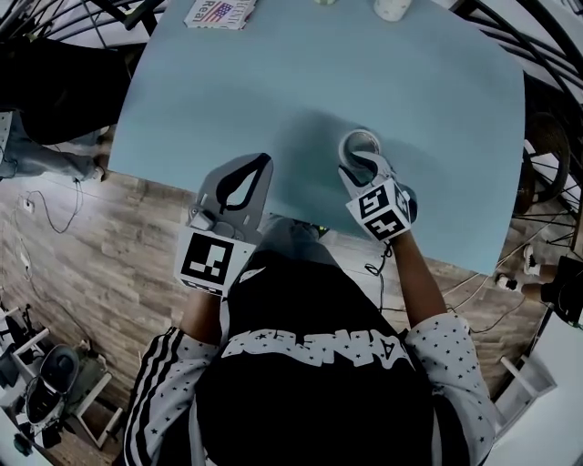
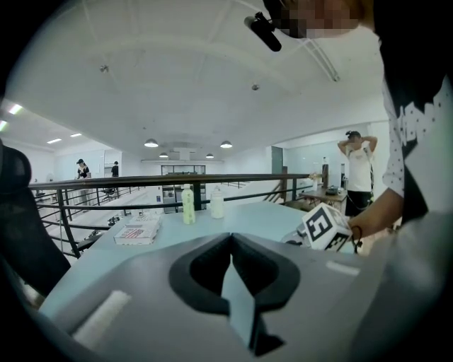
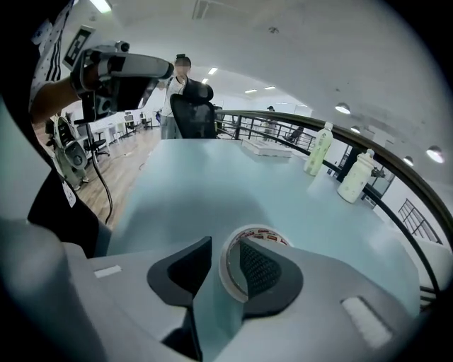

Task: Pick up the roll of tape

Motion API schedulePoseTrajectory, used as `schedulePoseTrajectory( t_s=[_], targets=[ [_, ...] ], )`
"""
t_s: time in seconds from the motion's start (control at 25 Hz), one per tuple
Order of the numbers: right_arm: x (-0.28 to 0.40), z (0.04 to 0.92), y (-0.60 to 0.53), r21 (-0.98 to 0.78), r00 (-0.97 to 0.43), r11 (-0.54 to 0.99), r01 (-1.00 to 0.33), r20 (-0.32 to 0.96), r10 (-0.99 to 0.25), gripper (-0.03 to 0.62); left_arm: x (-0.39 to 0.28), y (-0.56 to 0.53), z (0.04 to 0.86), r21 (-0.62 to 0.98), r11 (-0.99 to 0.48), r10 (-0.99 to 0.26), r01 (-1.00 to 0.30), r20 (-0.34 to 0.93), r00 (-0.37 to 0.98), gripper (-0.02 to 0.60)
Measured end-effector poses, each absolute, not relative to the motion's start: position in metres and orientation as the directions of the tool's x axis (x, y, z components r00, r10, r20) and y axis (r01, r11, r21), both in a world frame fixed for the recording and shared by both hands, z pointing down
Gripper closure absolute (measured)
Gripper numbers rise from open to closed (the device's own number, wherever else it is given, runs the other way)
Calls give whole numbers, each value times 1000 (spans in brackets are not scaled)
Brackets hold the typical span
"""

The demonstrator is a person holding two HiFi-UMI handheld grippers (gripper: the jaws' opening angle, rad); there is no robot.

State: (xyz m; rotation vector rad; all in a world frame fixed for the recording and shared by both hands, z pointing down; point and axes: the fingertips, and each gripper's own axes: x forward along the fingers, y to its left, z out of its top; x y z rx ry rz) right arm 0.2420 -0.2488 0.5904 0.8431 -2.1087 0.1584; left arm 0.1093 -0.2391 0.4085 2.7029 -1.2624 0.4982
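Note:
A white roll of tape [image 1: 363, 138] lies flat on the pale blue table [image 1: 273, 82], near its front edge. My right gripper [image 1: 360, 152] points down at it and stands open. In the right gripper view one finger sits inside the roll of tape [image 3: 267, 233], the other outside, and the roll's near wall stands between them without being squeezed. My left gripper [image 1: 266, 160] hovers over the table to the left of the roll, shut with nothing in it; in the left gripper view its tips [image 2: 231, 237] meet over bare table.
A flat printed box [image 1: 219, 11] and two bottles [image 3: 318, 150] [image 3: 356, 177] stand at the table's far side by a railing. A black chair [image 3: 192, 117] is at one end. The front edge drops to a wooden floor [image 1: 118, 264] with cables.

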Motion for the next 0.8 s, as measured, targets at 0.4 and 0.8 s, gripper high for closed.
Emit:
schedulePoseTrajectory(
  t_s=[0.4, 0.8],
  targets=[
    [230, 612, -268, 180, -346, 774, -607, 817, -462, 485, 80, -257, 414, -16, -627, -726, -779, 374, 576, 581],
    [238, 612, -259, 45, -377, 697, -716, 815, -440, 542, 83, -254, 408, -32, -643, -729, -765, 334, 598, 581]
  ],
)
